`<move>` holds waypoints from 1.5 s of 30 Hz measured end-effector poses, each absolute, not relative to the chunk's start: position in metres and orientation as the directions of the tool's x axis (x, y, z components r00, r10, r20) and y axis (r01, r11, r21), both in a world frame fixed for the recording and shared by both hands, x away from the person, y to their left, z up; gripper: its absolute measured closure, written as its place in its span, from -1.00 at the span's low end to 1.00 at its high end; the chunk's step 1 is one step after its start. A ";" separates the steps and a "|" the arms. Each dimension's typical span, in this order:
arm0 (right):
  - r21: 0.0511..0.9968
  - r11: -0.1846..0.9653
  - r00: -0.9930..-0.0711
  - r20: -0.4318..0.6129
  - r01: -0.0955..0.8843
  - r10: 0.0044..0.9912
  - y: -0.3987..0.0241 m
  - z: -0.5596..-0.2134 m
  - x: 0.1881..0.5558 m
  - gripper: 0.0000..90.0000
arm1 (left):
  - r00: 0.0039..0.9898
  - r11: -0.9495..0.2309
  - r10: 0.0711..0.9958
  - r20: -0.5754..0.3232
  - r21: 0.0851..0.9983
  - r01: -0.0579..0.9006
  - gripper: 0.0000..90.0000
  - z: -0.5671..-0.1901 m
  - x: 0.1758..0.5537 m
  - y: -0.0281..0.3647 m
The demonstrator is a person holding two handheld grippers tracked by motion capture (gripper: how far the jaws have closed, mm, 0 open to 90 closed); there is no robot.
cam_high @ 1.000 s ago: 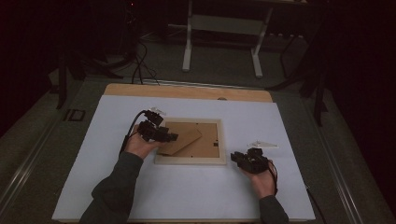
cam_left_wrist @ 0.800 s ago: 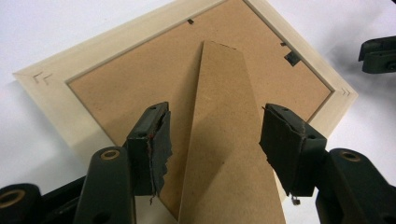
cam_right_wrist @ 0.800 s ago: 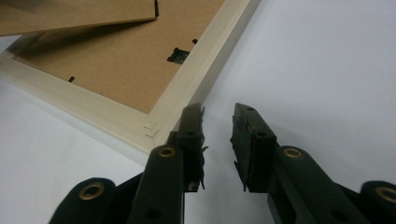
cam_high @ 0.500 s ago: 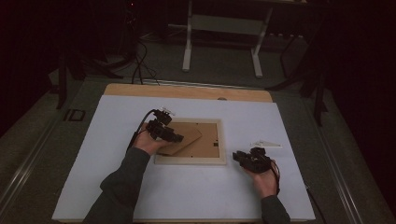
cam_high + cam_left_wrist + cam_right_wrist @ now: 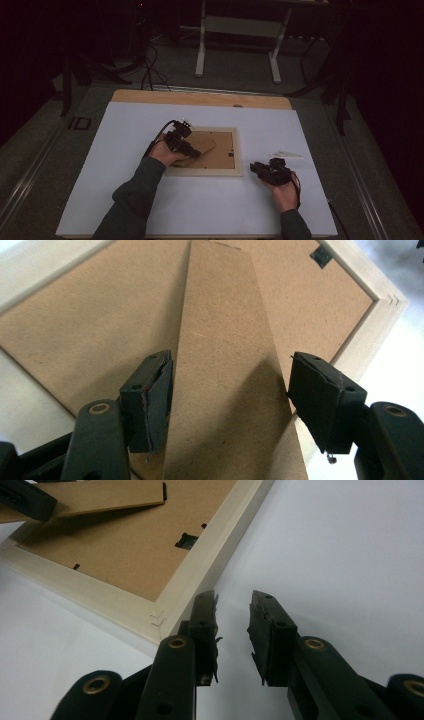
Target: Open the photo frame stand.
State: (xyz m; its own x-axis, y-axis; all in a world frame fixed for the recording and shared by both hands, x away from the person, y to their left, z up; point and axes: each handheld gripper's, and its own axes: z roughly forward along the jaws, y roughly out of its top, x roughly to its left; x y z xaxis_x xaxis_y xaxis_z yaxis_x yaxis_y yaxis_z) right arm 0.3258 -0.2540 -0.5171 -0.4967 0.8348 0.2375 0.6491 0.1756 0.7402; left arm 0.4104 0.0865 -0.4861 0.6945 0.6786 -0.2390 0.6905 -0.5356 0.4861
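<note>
A pale wooden picture frame (image 5: 239, 150) lies face down on the white table, its brown backing board (image 5: 100, 330) up. A brown fold-out stand (image 5: 225, 365) is raised off the backing at an angle. My left gripper (image 5: 192, 152) reaches over the frame's left side. Its jaws have just been opening and now stand open on either side of the stand, as the left gripper view (image 5: 230, 385) shows. My right gripper (image 5: 256, 167) rests by the frame's near right corner (image 5: 200, 575). There is a narrow gap and nothing between its jaws in the right gripper view (image 5: 234, 625).
A small white piece (image 5: 286, 155) lies on the table right of the frame. Black turn clips (image 5: 186, 540) sit on the backing's edge. A bare wooden strip (image 5: 200, 97) runs along the table's far edge, with a metal stand (image 5: 237, 25) on the dark floor beyond.
My left hand has moved right, further over the frame and onto the raised stand. The right hand has kept still.
</note>
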 end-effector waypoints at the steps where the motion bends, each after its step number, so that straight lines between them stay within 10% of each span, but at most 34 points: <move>1: 0.739 0.177 -0.497 0.237 0.650 0.835 -0.254 -0.517 0.326 0.61 | 0.694 -0.537 0.679 -0.239 0.482 0.692 -0.22 -0.487 0.411 0.085; 45: 0.755 0.194 -0.520 0.219 0.627 0.826 -0.248 -0.502 0.335 0.57 | 0.751 -0.630 0.658 -0.050 0.509 0.586 -0.15 -0.495 0.394 0.073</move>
